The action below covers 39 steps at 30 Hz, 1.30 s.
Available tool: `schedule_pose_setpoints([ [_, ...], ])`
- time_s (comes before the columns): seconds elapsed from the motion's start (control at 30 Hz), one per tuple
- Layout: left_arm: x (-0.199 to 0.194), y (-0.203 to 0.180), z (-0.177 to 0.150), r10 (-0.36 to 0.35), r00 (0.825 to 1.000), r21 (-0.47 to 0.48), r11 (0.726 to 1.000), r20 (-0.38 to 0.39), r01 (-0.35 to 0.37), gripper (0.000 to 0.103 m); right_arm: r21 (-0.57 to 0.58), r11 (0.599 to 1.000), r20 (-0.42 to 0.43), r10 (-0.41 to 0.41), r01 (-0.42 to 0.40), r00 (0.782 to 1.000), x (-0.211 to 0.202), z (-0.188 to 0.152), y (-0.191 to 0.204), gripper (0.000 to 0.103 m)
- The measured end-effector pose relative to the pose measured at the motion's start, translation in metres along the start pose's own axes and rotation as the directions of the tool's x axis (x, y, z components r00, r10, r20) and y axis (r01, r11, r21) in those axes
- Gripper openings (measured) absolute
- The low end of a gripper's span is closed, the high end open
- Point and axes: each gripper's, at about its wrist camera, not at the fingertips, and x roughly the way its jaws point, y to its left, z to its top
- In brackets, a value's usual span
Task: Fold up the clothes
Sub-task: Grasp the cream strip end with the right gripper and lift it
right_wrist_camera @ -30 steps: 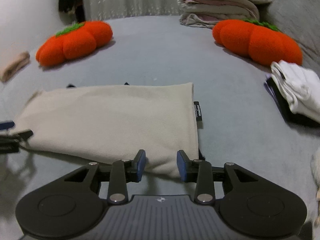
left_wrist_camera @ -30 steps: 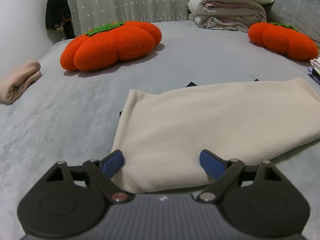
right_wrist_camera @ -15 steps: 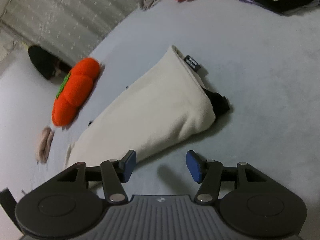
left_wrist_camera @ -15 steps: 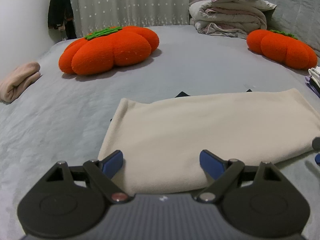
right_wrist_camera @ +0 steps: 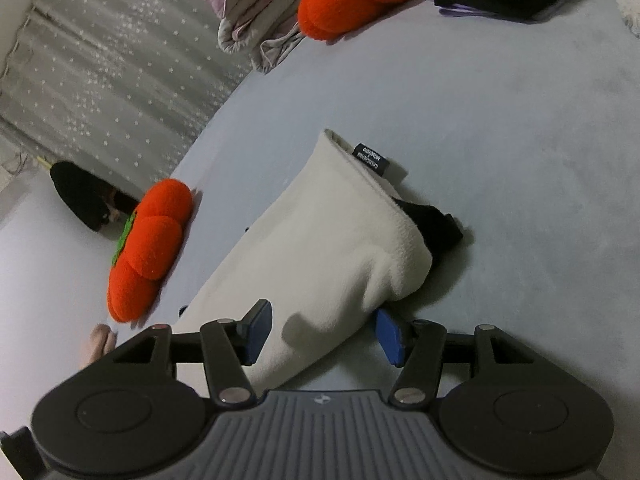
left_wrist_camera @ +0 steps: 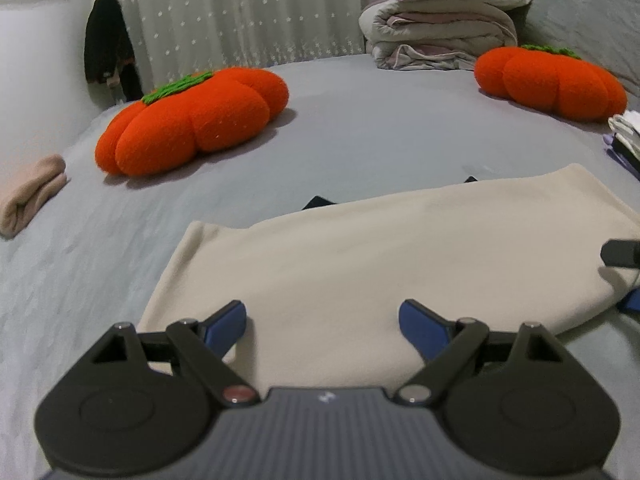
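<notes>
- Folded cream fleece garment (left_wrist_camera: pixel 400 256) lies on the grey bed (left_wrist_camera: pixel 360 128), pumpkin cushions (left_wrist_camera: pixel 192 120) behind
- Left hand-held gripper (left_wrist_camera: pixel 322 320) wide; right hand-held gripper (right_wrist_camera: pixel 320 332), jaws just opening, straddles its corner unpressed
- Only the right view shows the black label (right_wrist_camera: pixel 372 158)

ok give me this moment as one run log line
phase: folding cream garment | left claw: open above near edge | right claw: open, straddling end, jaws just widened | surface: grey bed
</notes>
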Motion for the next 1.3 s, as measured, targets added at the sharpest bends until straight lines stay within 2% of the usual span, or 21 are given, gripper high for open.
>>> schedule_pose_setpoints([
  [0.1,0.002,-0.006,-0.001,0.008,1.0,0.023,1.0,0.009,-0.009,0.088,0.013,1.0,0.019,0.002,-0.002,1.0,0.001,0.001,-0.001,0.056],
  [0.3,0.003,-0.003,0.0,-0.007,1.0,0.011,1.0,0.001,0.007,0.088,0.042,0.999,0.085,-0.022,0.018,0.996,0.001,0.001,-0.004,0.056],
  [0.5,0.004,-0.002,0.0,-0.009,1.0,0.015,1.0,0.001,0.009,0.088,0.095,0.995,0.126,-0.017,0.005,0.992,0.004,0.001,-0.008,0.055],
  [0.73,0.004,-0.001,0.0,-0.013,1.0,0.013,1.0,0.0,0.013,0.088,0.102,0.992,0.239,-0.096,0.073,0.966,-0.001,0.008,-0.014,0.051],
  [1.07,0.005,-0.002,-0.001,-0.01,1.0,0.009,1.0,-0.002,0.01,0.089,0.171,0.985,0.201,-0.059,0.024,0.978,-0.009,-0.001,-0.022,0.051],
  [1.3,0.005,-0.002,-0.001,-0.009,1.0,0.013,1.0,-0.002,0.009,0.089,0.151,0.988,0.193,-0.065,0.036,0.979,-0.008,-0.002,-0.02,0.051],
])
